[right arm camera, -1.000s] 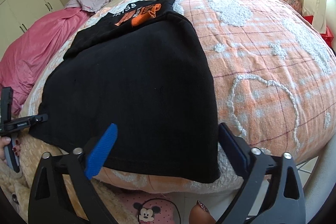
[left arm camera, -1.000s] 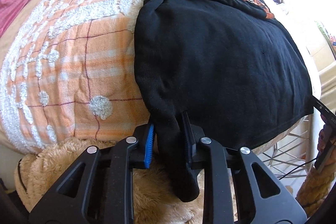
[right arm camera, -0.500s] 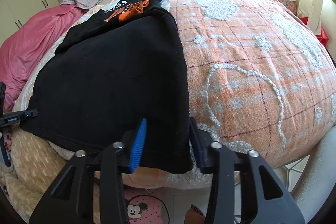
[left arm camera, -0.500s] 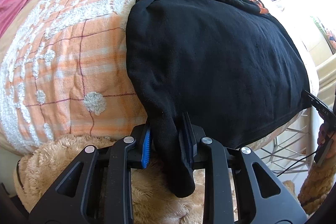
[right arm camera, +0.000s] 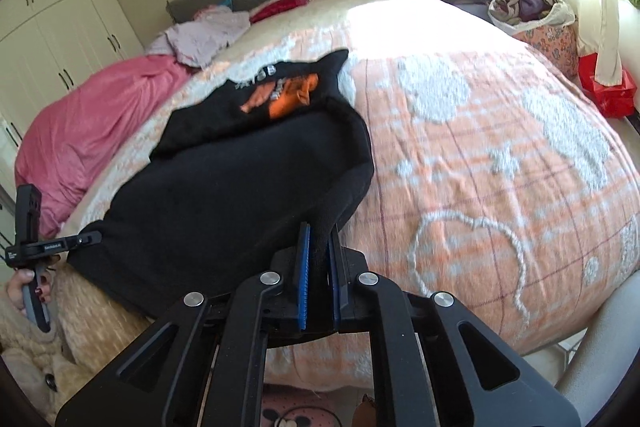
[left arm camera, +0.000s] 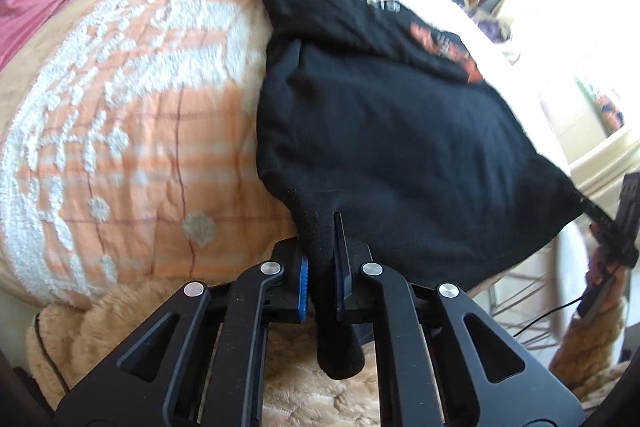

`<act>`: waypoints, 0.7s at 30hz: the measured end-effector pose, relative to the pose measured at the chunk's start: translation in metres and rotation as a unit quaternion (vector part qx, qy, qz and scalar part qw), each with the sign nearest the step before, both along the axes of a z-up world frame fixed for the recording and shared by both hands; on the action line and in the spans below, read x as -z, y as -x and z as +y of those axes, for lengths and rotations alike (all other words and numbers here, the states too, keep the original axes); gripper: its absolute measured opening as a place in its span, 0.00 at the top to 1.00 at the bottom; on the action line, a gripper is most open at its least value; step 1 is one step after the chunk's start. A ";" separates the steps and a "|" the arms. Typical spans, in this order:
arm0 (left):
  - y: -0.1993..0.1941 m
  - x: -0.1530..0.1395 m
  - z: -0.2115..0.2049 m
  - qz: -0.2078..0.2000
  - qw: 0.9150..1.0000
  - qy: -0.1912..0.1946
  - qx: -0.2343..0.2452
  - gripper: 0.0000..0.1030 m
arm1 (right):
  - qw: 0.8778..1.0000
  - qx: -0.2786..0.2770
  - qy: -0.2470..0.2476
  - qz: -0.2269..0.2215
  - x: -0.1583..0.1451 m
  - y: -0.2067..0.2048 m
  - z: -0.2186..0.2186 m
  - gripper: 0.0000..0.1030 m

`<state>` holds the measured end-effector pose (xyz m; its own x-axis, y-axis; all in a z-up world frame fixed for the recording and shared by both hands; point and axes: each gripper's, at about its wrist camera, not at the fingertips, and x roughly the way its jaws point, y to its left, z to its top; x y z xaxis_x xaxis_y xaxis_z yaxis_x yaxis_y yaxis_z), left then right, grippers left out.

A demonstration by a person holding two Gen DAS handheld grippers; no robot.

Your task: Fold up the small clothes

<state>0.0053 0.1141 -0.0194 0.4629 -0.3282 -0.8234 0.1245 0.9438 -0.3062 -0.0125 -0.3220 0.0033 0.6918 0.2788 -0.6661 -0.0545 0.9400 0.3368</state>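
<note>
**Both corners pinched for the fold**

Now each hand-held gripper has its fingers pressed together on a near corner of the black shirt (left arm camera: 392, 147). At lower centre of the left view, the left hand-held gripper (left arm camera: 322, 267) pinches the hem corner, with a tail of cloth hanging below. The right hand-held gripper (right arm camera: 318, 267) clamps the opposite corner at lower centre of its own view. The shirt lies across the middle of the bed (right arm camera: 500, 155), its orange print (right arm camera: 284, 95) toward the far end. Gripping both corners at once probably keeps the hem taut and level, so the near half can be carried over evenly.
</note>
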 end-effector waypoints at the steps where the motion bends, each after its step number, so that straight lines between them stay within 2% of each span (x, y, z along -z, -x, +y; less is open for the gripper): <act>1: -0.001 -0.004 0.002 -0.006 1.000 0.003 -0.004 0.97 | 1.000 0.001 -0.001 -0.007 -0.005 -0.001 0.000 0.93; 5: -0.007 -0.022 0.010 -0.029 0.999 0.027 -0.016 0.97 | 0.999 0.007 -0.009 -0.041 -0.024 -0.003 -0.002 0.93; 12: -0.030 -0.046 0.017 -0.059 0.996 0.047 -0.040 0.97 | 0.996 0.029 -0.023 -0.087 -0.053 -0.017 -0.011 0.93; 21: -0.060 -0.065 0.020 -0.086 0.993 0.052 -0.057 0.97 | 0.992 0.042 -0.028 -0.118 -0.075 -0.052 -0.011 0.93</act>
